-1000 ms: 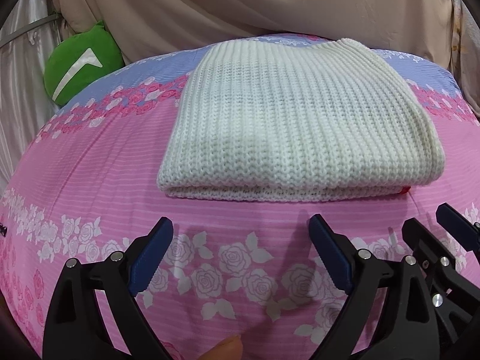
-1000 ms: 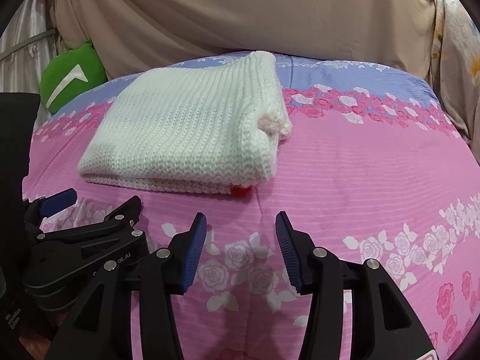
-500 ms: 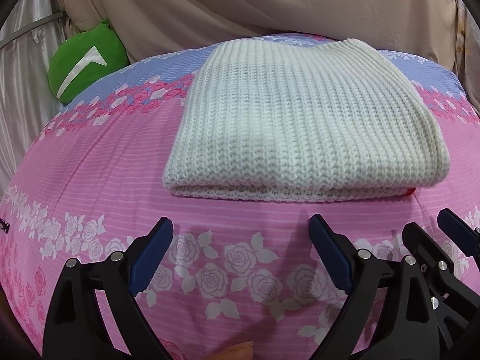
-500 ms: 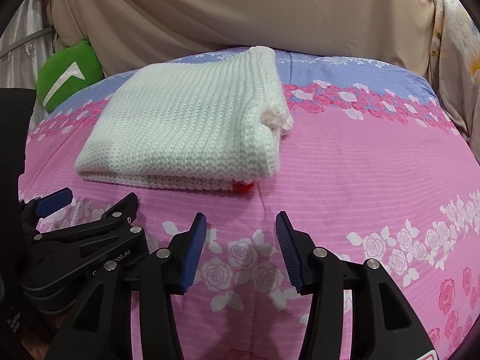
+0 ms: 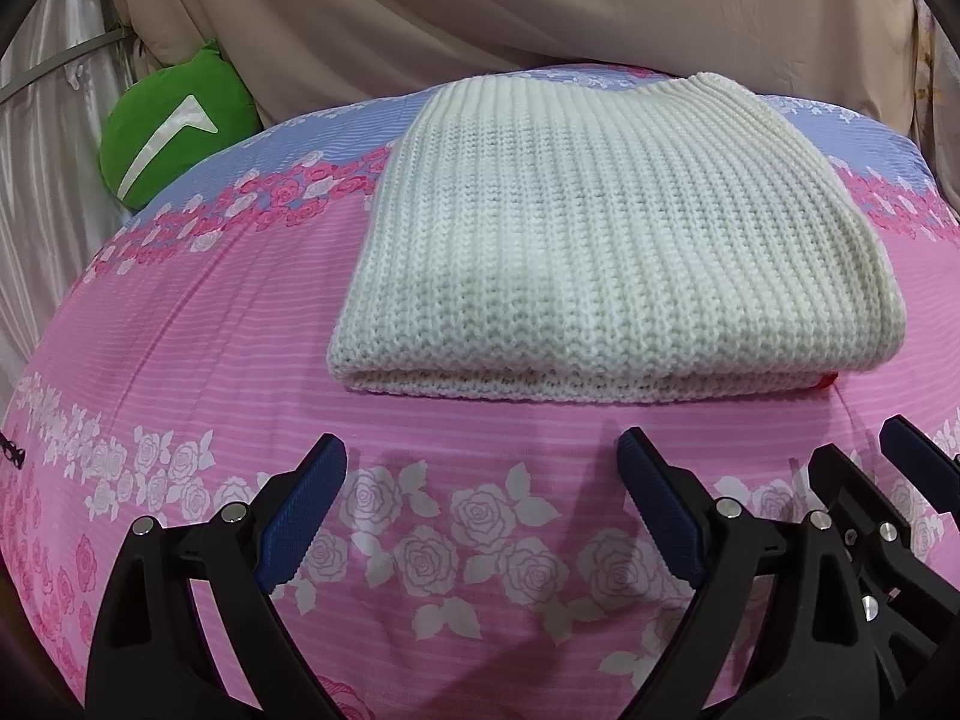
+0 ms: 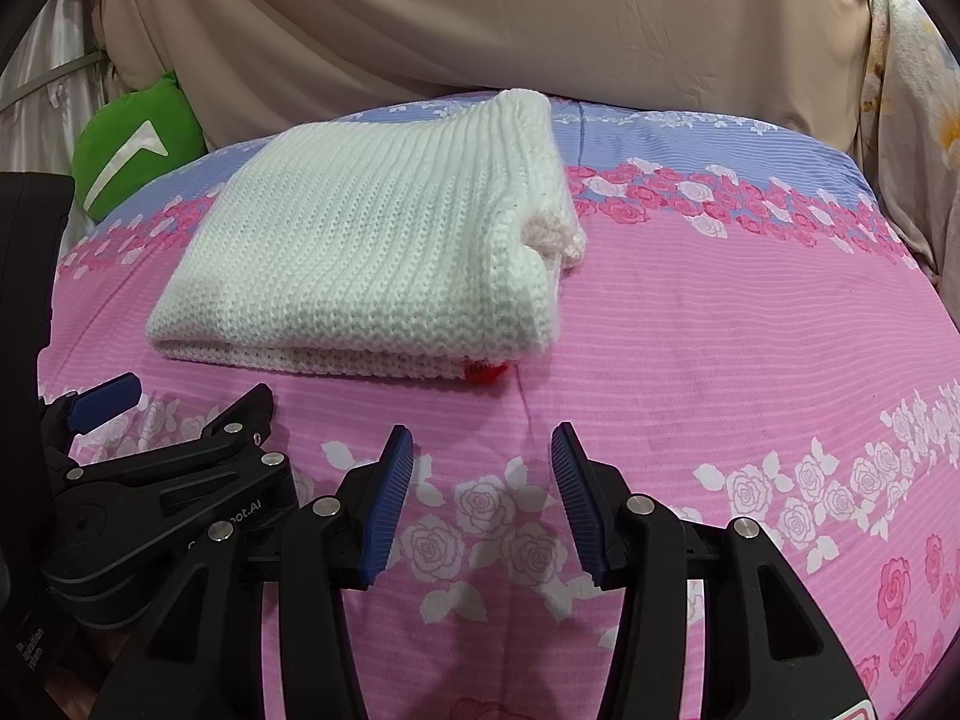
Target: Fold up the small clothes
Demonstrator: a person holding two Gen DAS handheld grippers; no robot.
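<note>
Both grippers (image 5: 480, 471) (image 6: 483, 462) gape empty before folded, chunky rib-knit white sweater (image 5: 606, 252).

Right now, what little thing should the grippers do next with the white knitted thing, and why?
Probably nothing more than a small tidy: the white knit sweater already lies folded on the pink bedsheet, both hand-held grippers open and empty. The right hand-held gripper could tuck in the loose end poking out on the right.

light: even, fairly bright indoor, no glare seen
shadows: soft, cast by gripper fingers onto pink bedsheet (image 5: 180, 360); thin dark line under folded white knit (image 5: 612, 240)
focus: sharp centre, knit ribs resolved
distortion: strong fisheye bulge, black vignette at corners in both views
</note>
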